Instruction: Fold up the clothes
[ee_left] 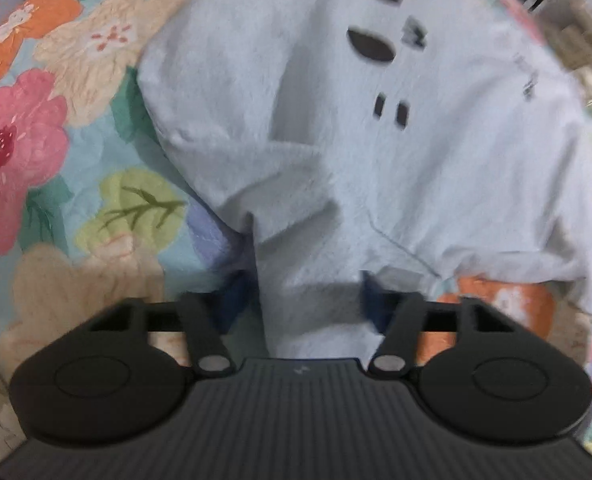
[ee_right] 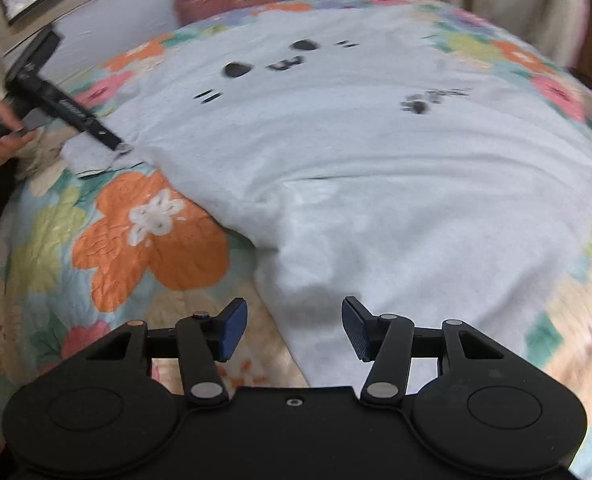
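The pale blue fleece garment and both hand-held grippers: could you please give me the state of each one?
Pale blue fleece garment with a black cartoon face: spread on the floral quilt, wrinkled, not yet folded.
Left hand-held gripper: fabric bunched between its fingers, apparently gripped.
Right hand-held gripper: open, empty, over the garment's near edge.

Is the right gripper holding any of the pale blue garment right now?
No. The right gripper is open, its blue pads apart above the garment with nothing pinched between them.
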Demonstrator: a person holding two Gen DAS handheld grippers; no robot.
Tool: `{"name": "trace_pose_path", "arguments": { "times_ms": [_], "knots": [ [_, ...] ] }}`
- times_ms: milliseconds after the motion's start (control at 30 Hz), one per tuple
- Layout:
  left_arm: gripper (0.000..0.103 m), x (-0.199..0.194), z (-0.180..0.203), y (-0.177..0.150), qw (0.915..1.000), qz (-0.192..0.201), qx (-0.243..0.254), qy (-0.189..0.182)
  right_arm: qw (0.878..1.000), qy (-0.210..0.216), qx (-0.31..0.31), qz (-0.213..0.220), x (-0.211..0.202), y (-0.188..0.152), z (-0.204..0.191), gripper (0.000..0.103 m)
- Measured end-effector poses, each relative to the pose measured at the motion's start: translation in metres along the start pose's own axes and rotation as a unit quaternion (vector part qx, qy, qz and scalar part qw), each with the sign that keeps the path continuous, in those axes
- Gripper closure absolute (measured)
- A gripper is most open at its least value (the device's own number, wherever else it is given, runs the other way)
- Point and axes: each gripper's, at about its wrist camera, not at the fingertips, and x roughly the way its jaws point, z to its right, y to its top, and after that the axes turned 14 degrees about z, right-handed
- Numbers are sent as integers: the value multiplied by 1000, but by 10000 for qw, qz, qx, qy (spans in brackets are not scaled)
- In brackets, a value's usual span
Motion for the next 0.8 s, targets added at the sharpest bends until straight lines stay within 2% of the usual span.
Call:
{"name": "trace_pose_path", "arguments": {
  "times_ms": [33,133,167,367,467,567,633,700,767,800],
  "knots": [
    [74,-2,-4,2,10000,-41,62,-22,9999,-150,52,54,-5,-4,-1,45],
    [89,2,-13,7,9992,-298,-139,-209,9978,-602,187,214,-20,-17,-5,44],
    [89,3,-14,8,9987,-341,-280,-253,9965,-756,230,272,-25,-22,-6,44],
    [92,-17,-11,5,9983,-29,-571,-63,9844,-1492,634,686,-44,-45,-23,41],
    [94,-33,-14,2,9951,310,-941,-22,9825,-1490,781,796,-46,-50,-32,35],
    [95,-55,-24,-6,9836,729,-1648,-30,9790,-1508,977,964,-42,-51,-30,30],
    [95,-74,-33,-22,9651,1150,-2344,-205,9759,-1542,1160,1017,-36,-51,-22,28],
    [96,-88,-36,-38,9525,1426,-2678,-252,9765,-1534,1168,966,-30,-50,-14,28],
    [98,-100,-41,-55,9443,1685,-2826,43,9746,-1684,1134,947,-26,-49,-7,28],
    [98,-102,-47,-62,9411,1677,-2925,241,9724,-1753,1182,984,-25,-51,-4,28]
  ]
}}
